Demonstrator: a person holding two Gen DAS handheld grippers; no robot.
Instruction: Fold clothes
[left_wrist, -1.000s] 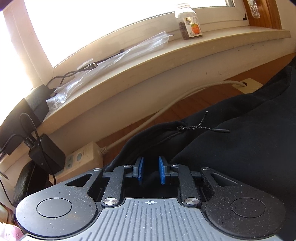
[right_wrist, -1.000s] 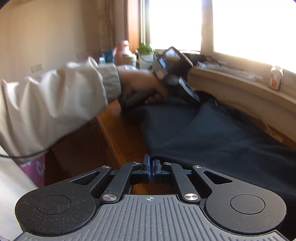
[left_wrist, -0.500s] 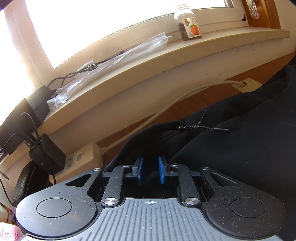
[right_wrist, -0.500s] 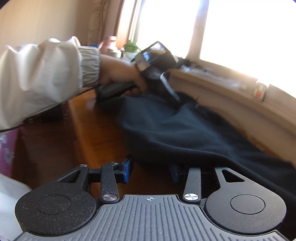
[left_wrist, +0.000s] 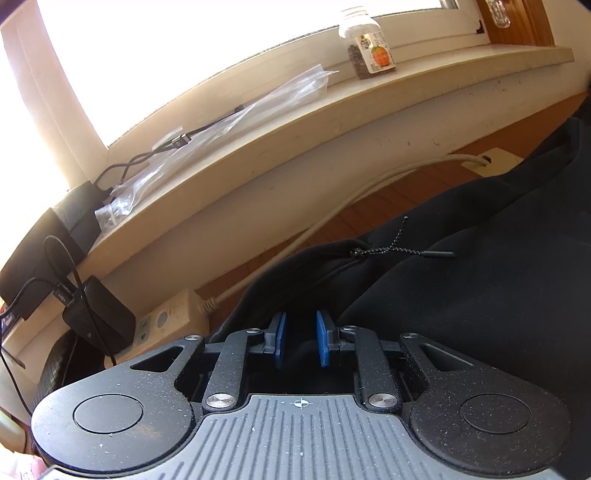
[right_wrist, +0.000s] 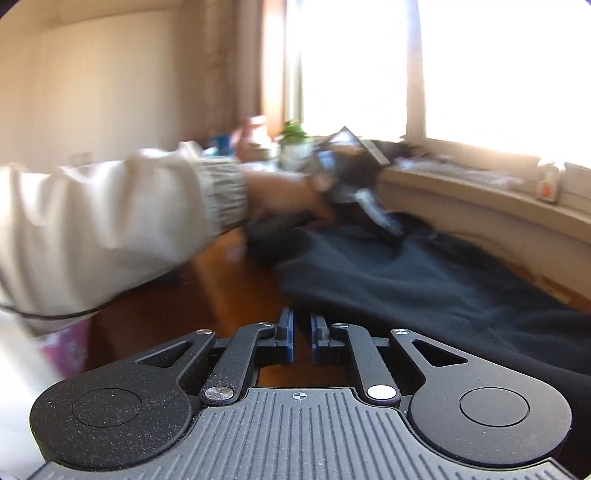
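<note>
Both grippers sit low over the wooden bench (right_wrist: 236, 295), where the dark garment (right_wrist: 424, 291) lies spread out below the windowsill (left_wrist: 332, 122). Left gripper (left_wrist: 300, 338) has its fingers parted around dark fabric; right gripper (right_wrist: 302, 338) shows a narrow gap, nothing held.

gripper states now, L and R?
Left gripper: open, pads astride a fold of the black garment.
Right gripper: narrowly open, holding nothing.
</note>
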